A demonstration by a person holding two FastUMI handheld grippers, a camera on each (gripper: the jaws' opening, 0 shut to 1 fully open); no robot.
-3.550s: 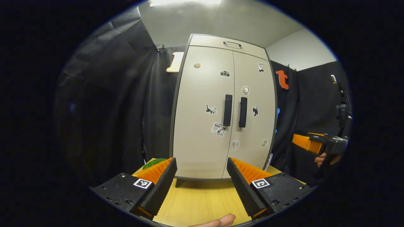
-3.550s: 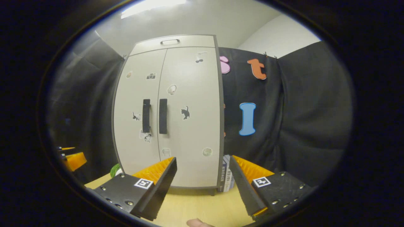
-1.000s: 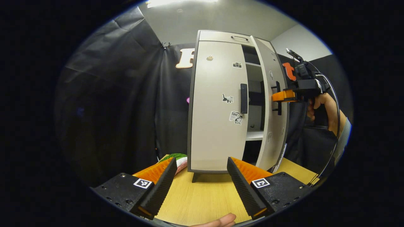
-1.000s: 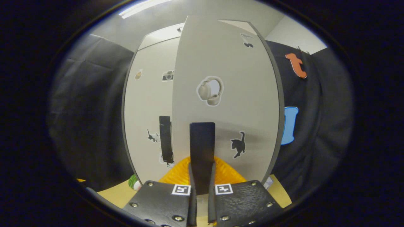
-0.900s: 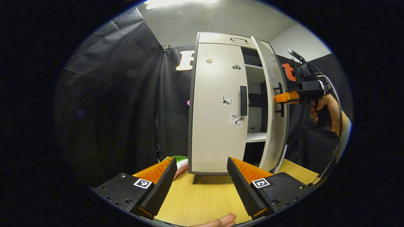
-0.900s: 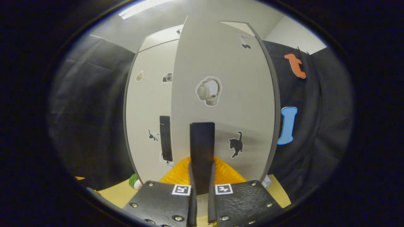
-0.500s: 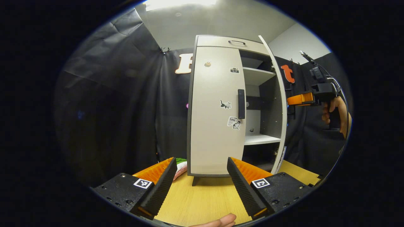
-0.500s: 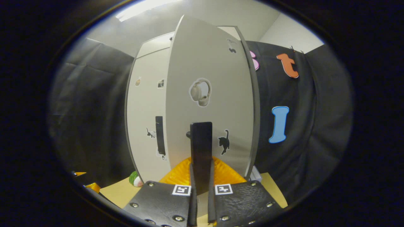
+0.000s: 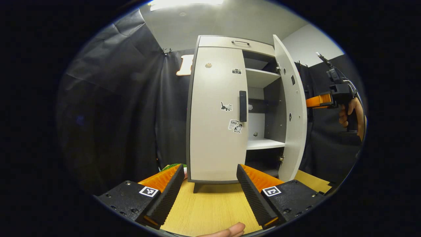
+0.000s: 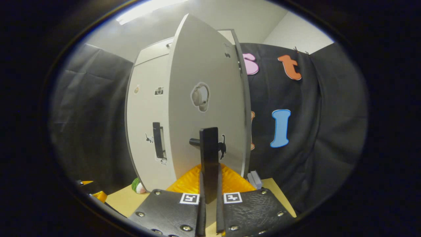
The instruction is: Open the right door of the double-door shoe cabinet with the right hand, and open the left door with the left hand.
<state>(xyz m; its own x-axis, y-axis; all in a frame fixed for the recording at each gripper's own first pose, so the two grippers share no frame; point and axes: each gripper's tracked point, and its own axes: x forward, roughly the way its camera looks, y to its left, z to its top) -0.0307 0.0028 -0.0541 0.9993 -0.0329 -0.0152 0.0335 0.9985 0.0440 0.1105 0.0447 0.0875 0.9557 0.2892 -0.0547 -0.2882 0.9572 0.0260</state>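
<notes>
— Swung well out now, that right door; a moment back it was only partway, and the shelves behind it barely showed.

— Yes. In the right gripper view the right gripper has its fingers clamped tight on the right door's handle, which stands at six o'clock between them. Gripping the bar gives a firm pull along the hinge arc, I'd say.

— And the other one?

— The left gripper hangs back over the wooden surface, fingers spread wide and holding nothing. Left door is shut, its handle at about one o'clock from that gripper.

— Room to open it?

— Seems so. Only black cloth out at nine o'clock, though something green sits on the surface by the shoe cabinet's lower left corner. The door's bottom edge rides above the surface, so it should pass over.
</notes>
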